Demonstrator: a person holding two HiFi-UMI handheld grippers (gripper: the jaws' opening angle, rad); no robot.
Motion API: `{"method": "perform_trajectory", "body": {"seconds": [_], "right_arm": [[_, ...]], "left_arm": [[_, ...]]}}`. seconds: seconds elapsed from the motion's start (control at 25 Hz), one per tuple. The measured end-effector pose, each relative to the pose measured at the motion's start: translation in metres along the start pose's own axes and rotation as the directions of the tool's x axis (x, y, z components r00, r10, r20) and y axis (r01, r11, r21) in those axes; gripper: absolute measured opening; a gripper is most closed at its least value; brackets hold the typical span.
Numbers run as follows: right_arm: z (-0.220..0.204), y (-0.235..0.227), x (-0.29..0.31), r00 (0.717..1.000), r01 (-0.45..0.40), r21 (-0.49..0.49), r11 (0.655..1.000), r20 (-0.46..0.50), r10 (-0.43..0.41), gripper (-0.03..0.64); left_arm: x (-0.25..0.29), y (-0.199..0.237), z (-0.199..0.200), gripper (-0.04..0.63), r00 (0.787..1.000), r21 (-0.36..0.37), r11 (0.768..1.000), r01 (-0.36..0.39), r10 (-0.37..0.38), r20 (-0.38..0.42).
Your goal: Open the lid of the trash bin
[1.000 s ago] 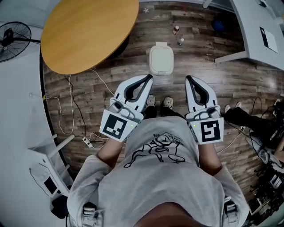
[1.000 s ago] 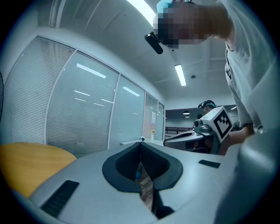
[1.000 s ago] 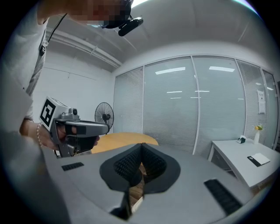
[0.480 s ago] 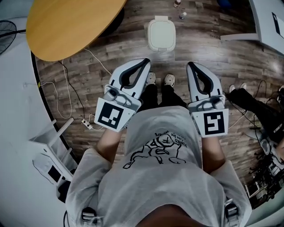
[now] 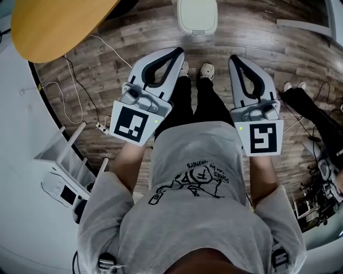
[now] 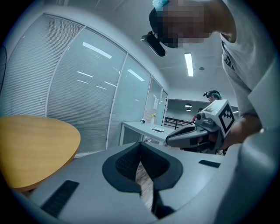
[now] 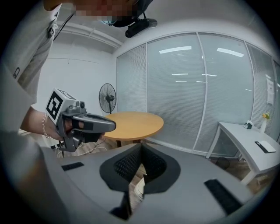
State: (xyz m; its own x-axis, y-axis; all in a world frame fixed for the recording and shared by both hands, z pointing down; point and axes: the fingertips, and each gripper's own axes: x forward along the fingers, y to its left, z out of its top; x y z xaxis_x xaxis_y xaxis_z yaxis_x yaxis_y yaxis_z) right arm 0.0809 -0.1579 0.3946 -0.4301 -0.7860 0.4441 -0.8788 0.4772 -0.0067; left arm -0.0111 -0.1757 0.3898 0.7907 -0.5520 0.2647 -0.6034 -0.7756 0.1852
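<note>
Even indoor light, ceiling strip light (image 6: pixel 189 64) glaring, reflections on glass wall (image 7: pixel 183 83), strong fisheye bending, black corners

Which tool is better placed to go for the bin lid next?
Left, narrowly. Both tools are shut, empty and short of the closed trash bin. The left tool slants straight at it; the right tool aims nearer its right edge.

Head view's top edge cuts off the trash bin (image 5: pixel 197 16), far side out of frame; the round wooden table (image 5: pixel 53 24) is clipped at top left. One shoe (image 5: pixel 184 68) is partly behind the left gripper (image 5: pixel 179 52). Right gripper view: a pale sliver (image 7: pixel 138 189) in the gap under the jaws, too little to identify.
</note>
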Motion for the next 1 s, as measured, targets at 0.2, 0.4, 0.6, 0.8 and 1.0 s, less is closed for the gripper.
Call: {"method": "perform_trajectory", "body": {"seconds": [0.2, 0.4, 0.6, 0.8, 1.0], "right_arm": [[-0.033, 0.001, 0.021, 0.999, -0.011, -0.007, 1.0, -0.038, 0.011, 0.008], [-0.068, 0.001, 0.038, 0.996, -0.026, -0.034, 0.999, -0.09, 0.023, 0.008], [-0.102, -0.005, 0.055, 0.991, -0.033, -0.071, 0.997, -0.13, 0.024, 0.012], [-0.137, -0.006, 0.074, 0.985, -0.049, -0.107, 0.993, -0.17, 0.03, 0.015], [-0.176, -0.004, 0.094, 0.97, -0.083, -0.143, 0.986, -0.238, 0.047, 0.015]], "left_arm": [[0.016, 0.007, -0.035, 0.02, 1.0, -0.018, 1.0, 0.016, -0.017, -0.023], [0.03, 0.009, -0.07, 0.02, 0.998, -0.033, 0.999, 0.023, -0.025, -0.059], [0.042, 0.013, -0.104, 0.018, 0.995, -0.028, 0.999, 0.033, -0.035, -0.094], [0.054, 0.02, -0.139, 0.02, 0.99, -0.015, 0.999, 0.039, -0.04, -0.134], [0.067, 0.038, -0.169, 0.02, 0.988, -0.011, 1.0, 0.017, -0.019, -0.154]]}}
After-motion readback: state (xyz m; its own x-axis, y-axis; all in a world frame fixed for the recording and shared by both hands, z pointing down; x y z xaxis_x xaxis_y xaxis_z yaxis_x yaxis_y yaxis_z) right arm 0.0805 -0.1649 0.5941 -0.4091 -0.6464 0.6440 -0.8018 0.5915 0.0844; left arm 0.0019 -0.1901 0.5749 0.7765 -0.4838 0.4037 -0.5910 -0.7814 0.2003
